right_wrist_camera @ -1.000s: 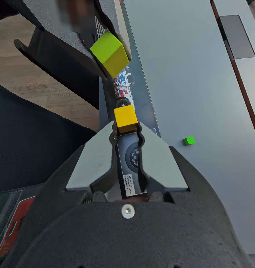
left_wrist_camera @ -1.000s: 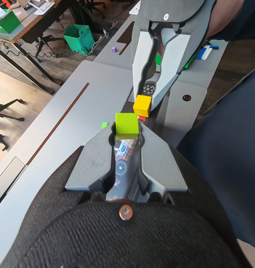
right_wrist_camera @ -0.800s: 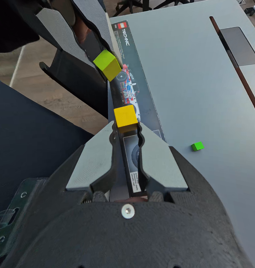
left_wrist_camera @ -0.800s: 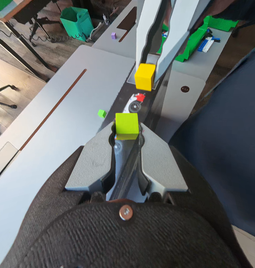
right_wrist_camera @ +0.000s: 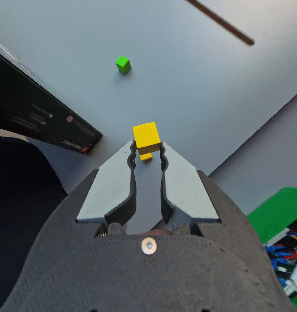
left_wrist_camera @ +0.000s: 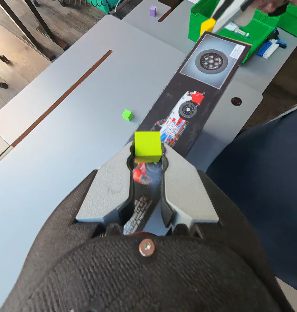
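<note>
Between the left gripper fingertips, pinched: a lime-green, probably wooden cube, likely light, rigid, smooth; flat sides best. Beyond, over grey table, right gripper clamping yellow cube; farther, small green cube lying loose.

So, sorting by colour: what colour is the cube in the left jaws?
Lime green cube; clearest in the left wrist view.
</note>
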`<state>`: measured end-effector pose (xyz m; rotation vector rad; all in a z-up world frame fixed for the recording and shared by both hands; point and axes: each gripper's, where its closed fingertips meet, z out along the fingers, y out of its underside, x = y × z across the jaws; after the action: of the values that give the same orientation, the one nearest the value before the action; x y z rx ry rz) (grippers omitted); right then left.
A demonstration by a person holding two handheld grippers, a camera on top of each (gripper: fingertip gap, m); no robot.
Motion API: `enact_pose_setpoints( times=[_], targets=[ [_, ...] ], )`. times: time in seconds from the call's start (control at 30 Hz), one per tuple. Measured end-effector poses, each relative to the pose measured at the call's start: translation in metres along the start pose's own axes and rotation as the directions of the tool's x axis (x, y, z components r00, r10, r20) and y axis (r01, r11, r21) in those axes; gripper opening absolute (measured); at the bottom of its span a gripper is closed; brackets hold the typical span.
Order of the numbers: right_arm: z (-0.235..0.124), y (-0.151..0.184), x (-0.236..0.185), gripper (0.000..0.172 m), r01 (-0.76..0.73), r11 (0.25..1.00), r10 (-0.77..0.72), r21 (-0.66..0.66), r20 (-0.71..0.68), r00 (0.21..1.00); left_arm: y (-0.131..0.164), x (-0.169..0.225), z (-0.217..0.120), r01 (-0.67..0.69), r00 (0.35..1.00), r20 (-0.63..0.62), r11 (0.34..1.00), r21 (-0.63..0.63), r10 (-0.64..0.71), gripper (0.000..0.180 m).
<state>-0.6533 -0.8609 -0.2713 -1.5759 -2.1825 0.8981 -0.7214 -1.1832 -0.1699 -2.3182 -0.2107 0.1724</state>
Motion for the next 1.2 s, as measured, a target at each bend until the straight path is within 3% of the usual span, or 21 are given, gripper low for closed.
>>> enact_pose_setpoints(
  times=[0.17,0.4,0.5,0.6,0.77,1.0,1.07,1.2],
  targets=[
    [0.055,0.092,-0.005,0.026,-0.088,0.991,0.09,-0.103,0.014,0.996,-0.027,0.012,0.02,-0.081,0.996,-0.028,0.995,-0.059,0.08,0.028],
    [0.091,0.141,0.003,0.033,-0.055,0.99,0.055,-0.133,-0.004,0.998,-0.102,0.035,0.071,-0.217,0.972,-0.109,0.973,-0.077,0.208,0.028],
    [0.088,0.137,0.003,0.039,-0.058,0.995,0.061,-0.079,0.042,0.997,-0.138,0.053,0.109,-0.315,0.938,-0.172,0.946,-0.07,0.3,0.028],
    [0.076,0.134,0.008,0.039,-0.077,0.997,0.078,-0.028,0.071,0.994,-0.155,0.069,0.152,-0.411,0.89,-0.257,0.907,-0.089,0.378,0.028],
    [0.054,0.135,0.014,0.041,-0.125,0.992,0.119,0.033,0.133,0.984,-0.149,0.087,0.206,-0.493,0.83,-0.393,0.851,-0.184,0.396,0.028],
    [0.042,0.134,0.011,0.041,-0.131,0.989,0.117,0.07,0.169,0.979,-0.143,0.106,0.233,-0.532,0.8,-0.449,0.817,-0.223,0.398,0.028],
    [0.03,0.112,0.005,0.04,-0.152,0.979,0.12,0.135,0.217,0.969,-0.144,0.11,0.234,-0.542,0.795,-0.452,0.809,-0.23,0.404,0.028],
    [-0.027,0.028,-0.014,0.037,-0.191,0.91,0.051,0.367,0.357,0.933,-0.149,0.131,0.23,-0.606,0.742,-0.488,0.771,-0.195,0.459,0.028]
  ],
)
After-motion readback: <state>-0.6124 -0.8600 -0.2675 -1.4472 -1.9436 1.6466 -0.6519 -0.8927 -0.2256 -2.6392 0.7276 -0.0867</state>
